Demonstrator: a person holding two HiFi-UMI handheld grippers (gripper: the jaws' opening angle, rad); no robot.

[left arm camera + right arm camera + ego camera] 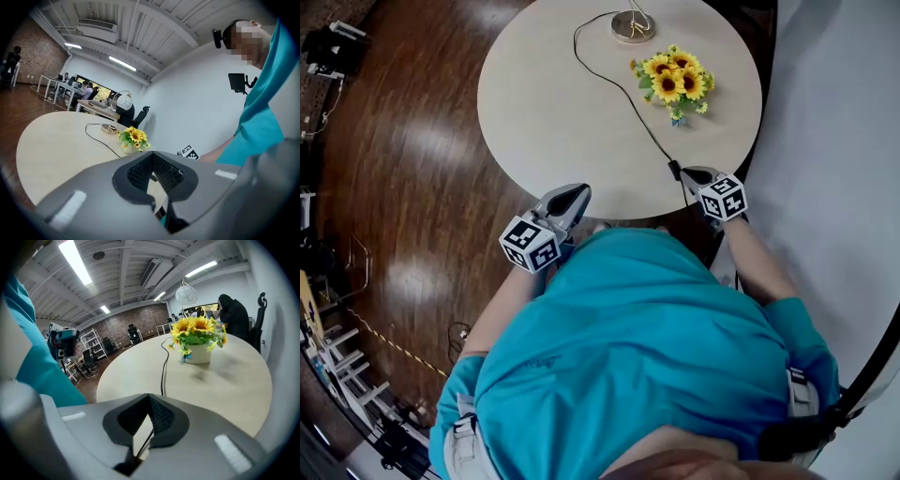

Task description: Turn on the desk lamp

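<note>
The desk lamp stands at the far side of the round table (544, 112), its metal base (633, 26) seen from above. Its white globe head (186, 295) shows in the right gripper view. A black cord (619, 86) runs from the base to a small inline switch (673, 170) at the near edge. My right gripper (694, 174) is shut, its tips just right of that switch, and the cord (164, 366) passes under them. My left gripper (578, 193) hovers shut over the near table edge, holding nothing.
A small pot of sunflowers (675, 80) sits right of the cord, near the lamp base. A white wall (834, 122) runs close along the table's right side. Dark wood floor (403, 141) lies to the left. The person's teal shirt fills the lower head view.
</note>
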